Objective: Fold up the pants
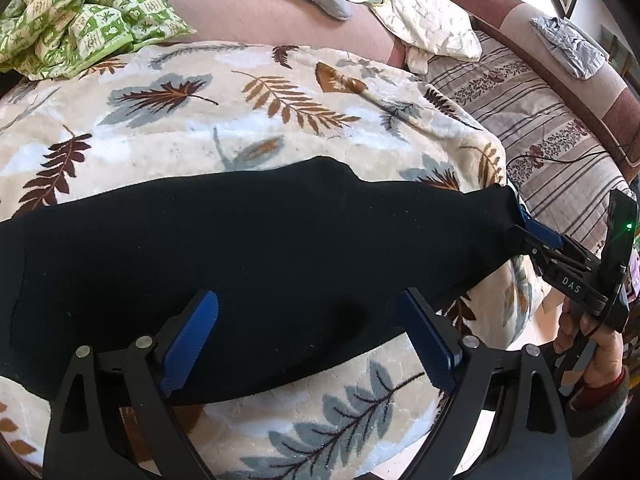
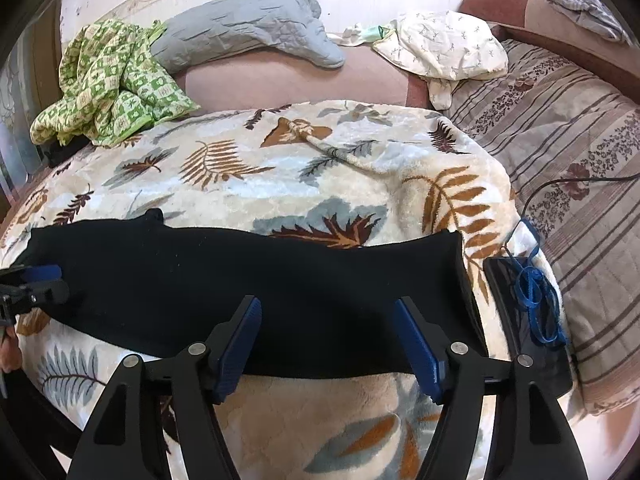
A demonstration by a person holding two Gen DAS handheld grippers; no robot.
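A leaf-patterned plush blanket is covering the sofa, and the black pants are lying stretched across its near part as a long flat band. The left gripper is hovering over the pants, its blue pads spread wide. The right gripper is likewise hanging spread above the near edge. A black tablet is resting just beside the pants' right end.

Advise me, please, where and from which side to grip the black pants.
Probably both ends along the near edge, from the front: the black pants lie flat as a long strip across the blanket, and the open left tool and right tool face that edge.
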